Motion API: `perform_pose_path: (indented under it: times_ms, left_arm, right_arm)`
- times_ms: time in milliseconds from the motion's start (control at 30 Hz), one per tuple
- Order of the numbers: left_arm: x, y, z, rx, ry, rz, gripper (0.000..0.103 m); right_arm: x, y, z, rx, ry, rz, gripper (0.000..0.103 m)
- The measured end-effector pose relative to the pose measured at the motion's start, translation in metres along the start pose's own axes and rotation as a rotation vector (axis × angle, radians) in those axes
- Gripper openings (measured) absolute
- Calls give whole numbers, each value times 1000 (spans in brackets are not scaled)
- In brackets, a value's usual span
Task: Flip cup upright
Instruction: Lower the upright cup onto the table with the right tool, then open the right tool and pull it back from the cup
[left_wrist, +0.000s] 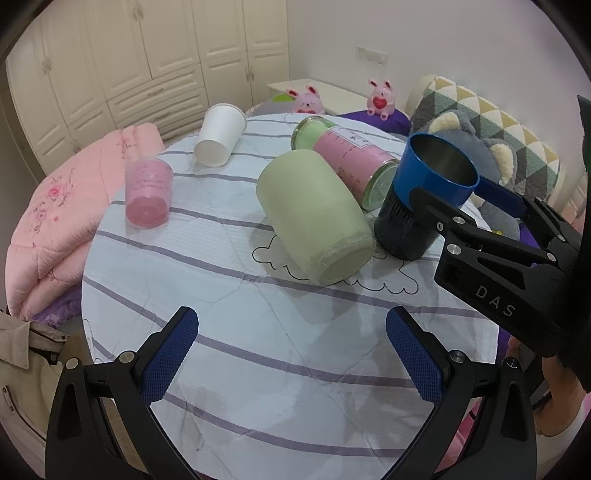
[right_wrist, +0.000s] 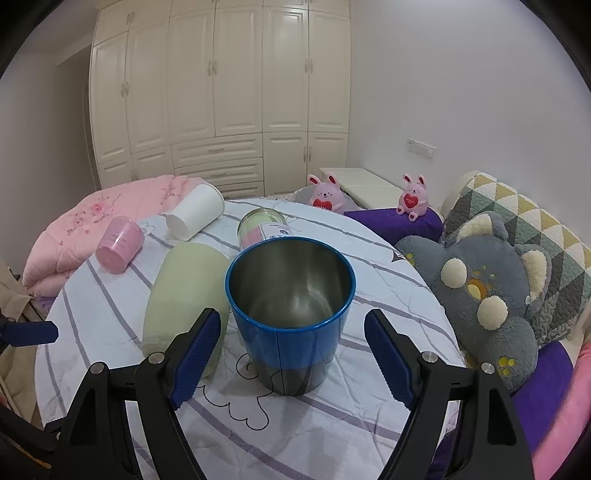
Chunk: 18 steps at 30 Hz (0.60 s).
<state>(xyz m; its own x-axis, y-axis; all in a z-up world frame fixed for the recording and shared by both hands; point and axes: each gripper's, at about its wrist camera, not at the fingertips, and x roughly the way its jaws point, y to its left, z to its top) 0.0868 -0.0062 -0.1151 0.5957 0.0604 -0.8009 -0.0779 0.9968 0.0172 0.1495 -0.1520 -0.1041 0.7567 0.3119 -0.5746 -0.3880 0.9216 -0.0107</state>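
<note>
A blue and black metal cup (right_wrist: 291, 314) stands upright on the round table, mouth up; it also shows in the left wrist view (left_wrist: 424, 195). My right gripper (right_wrist: 291, 354) is open, its blue pads on either side of the cup with gaps to both; in the left wrist view it (left_wrist: 476, 206) straddles the cup from the right. A pale green cup (left_wrist: 314, 218) lies on its side beside it. My left gripper (left_wrist: 291, 354) is open and empty over the table's near part.
A glass jar (left_wrist: 343, 158), a white paper cup (left_wrist: 219, 134) and a pink cup (left_wrist: 147, 192) lie on the striped tablecloth (left_wrist: 258, 387). A pink quilt (left_wrist: 55, 214) is at the left. A grey plush (right_wrist: 480, 288) and pillows are at the right.
</note>
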Motion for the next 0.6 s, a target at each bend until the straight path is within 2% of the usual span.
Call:
perform_pose_path:
  times_ms: [433,600]
  left_arm:
    - [-25,-5,-6,5,-51,-2,103]
    - [-44,-8,-8,11,-106,-20,103]
  right_arm:
    - [-38,-2,7,31,-6,9,81]
    - [-64,-7,9,73,-1,19,81]
